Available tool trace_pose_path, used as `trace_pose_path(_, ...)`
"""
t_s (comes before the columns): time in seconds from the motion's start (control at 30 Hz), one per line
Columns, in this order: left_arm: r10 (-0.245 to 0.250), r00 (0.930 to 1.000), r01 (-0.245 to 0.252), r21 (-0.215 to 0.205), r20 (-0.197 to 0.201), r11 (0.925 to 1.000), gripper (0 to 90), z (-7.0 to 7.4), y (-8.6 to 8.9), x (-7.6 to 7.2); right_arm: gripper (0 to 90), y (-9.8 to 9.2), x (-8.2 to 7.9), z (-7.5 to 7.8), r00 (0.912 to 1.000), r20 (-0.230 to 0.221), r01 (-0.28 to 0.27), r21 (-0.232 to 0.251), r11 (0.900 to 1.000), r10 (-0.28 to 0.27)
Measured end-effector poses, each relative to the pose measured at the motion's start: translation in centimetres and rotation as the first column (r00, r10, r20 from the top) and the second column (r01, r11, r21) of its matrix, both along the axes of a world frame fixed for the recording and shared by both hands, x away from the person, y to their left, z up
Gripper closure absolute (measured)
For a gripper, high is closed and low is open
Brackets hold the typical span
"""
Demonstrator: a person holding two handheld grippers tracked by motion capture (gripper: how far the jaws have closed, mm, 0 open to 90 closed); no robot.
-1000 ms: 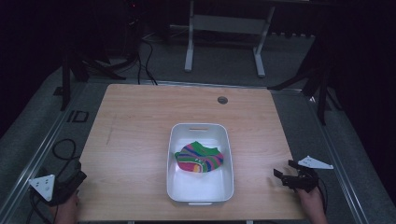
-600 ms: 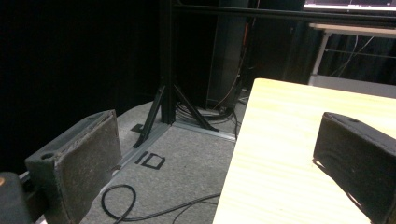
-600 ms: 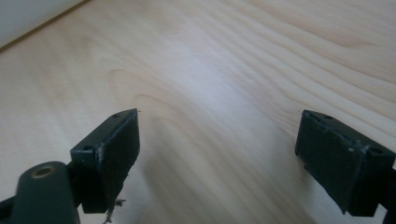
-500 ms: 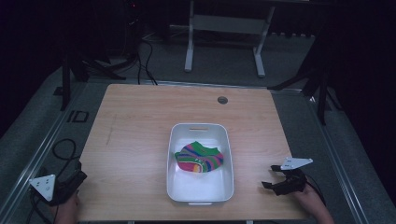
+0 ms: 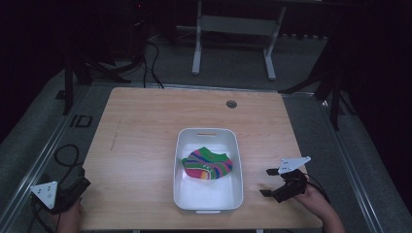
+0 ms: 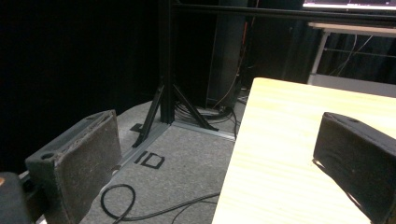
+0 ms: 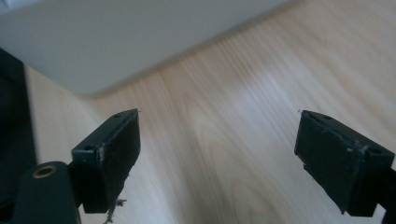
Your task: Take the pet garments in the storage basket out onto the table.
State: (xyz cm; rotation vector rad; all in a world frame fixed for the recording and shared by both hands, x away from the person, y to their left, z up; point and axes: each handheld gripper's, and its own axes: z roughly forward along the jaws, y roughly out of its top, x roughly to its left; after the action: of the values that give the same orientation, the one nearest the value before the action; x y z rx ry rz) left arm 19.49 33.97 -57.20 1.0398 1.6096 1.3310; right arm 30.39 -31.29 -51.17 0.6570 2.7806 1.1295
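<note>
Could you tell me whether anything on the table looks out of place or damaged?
Nothing stands out. The striped sock lies crumpled inside the white tub, which sits squarely on the table. Both grippers, left and right, are open and empty.

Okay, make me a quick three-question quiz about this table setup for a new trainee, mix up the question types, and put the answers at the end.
1. True or false: the striped sock lies inside the white bin.
2. Which gripper is nearer the bin? A) left gripper B) right gripper
3. Fill in: the right gripper's jaws stand ____ with nothing between them.

Key
1. True. The sock rests in the bin's far half.
2. B. It sits just off the bin's right wall, above the wooden table; the left one hangs at the table's near-left corner.
3. Open.
</note>
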Motion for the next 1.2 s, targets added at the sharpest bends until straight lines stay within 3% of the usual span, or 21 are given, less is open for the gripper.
trace_pose_path(0.33, -0.003, 1.0000, 0.003, 0.001, 0.001, 1.0000, 1.2, 0.0, 0.0, 0.0, 13.8, 3.4, 0.7, 4.2, 0.9958, 0.033, -0.087, 0.029, 0.996, 0.086)
trace_pose_path(0.57, -0.003, 1.0000, 0.003, 0.000, 0.002, 1.0000, 1.2, 0.0, 0.0, 0.0, 13.8, 5.6, 1.0, 6.3, 0.9873, 0.080, -0.142, 0.060, 0.988, 0.137)
trace_pose_path(0.83, -0.004, 1.0000, 0.004, -0.001, 0.004, 1.0000, 1.2, 0.0, 0.0, 0.0, 13.6, 8.0, 1.7, 7.4, 0.9771, 0.098, -0.191, 0.019, 0.981, 0.189)
trace_pose_path(1.1, -0.008, 1.0000, 0.008, -0.004, 0.004, 1.0000, 1.2, 0.0, 0.1, 0.0, 11.3, 10.6, 2.4, 7.7, 0.9742, 0.050, -0.221, 0.017, 0.975, 0.220)
trace_pose_path(1.2, -0.008, 1.0000, 0.008, -0.004, 0.005, 1.0000, 1.2, 0.0, 0.1, 0.0, 11.1, 11.8, 2.4, 7.5, 0.9686, 0.076, -0.235, -0.031, 0.971, 0.237)
